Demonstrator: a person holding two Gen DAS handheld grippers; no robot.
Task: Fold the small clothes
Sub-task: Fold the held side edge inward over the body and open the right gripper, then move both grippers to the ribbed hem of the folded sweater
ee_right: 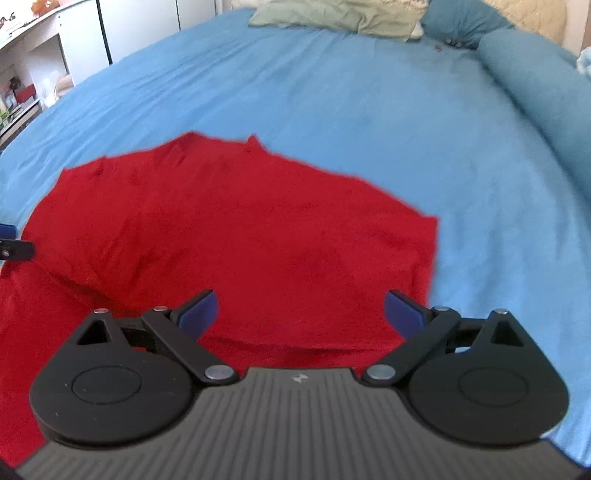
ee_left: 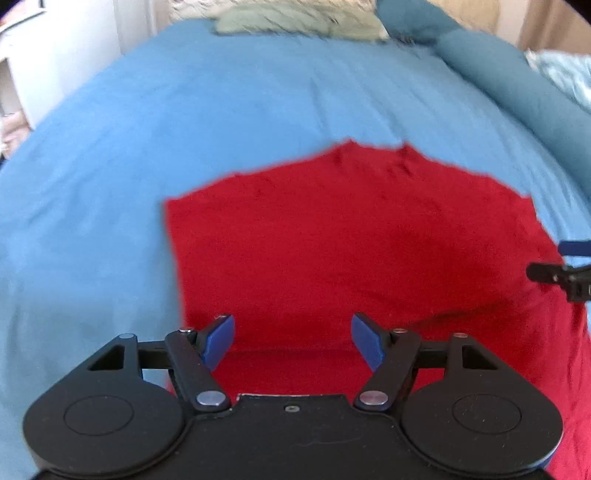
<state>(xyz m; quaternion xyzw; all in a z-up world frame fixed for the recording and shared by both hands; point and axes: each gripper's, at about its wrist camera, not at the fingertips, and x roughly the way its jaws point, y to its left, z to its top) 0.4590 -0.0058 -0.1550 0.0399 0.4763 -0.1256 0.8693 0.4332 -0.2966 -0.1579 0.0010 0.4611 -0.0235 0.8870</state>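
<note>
A small red garment (ee_left: 351, 240) lies spread on a blue bedsheet (ee_left: 221, 110), its neck end far from me and its near hem under both grippers. My left gripper (ee_left: 293, 341) is open and empty just above the near hem, left of middle. My right gripper (ee_right: 300, 317) is open and empty over the garment (ee_right: 240, 229) near its right edge. The right gripper's fingertips (ee_left: 546, 273) show at the right edge of the left wrist view. The left gripper's fingertips (ee_right: 14, 249) show at the left edge of the right wrist view.
The blue sheet (ee_right: 369, 110) covers a bed. A pale green cloth (ee_right: 332, 16) and blue pillows (ee_right: 535, 92) lie at the far end and right side. White cupboards and shelves (ee_right: 48, 55) stand left of the bed.
</note>
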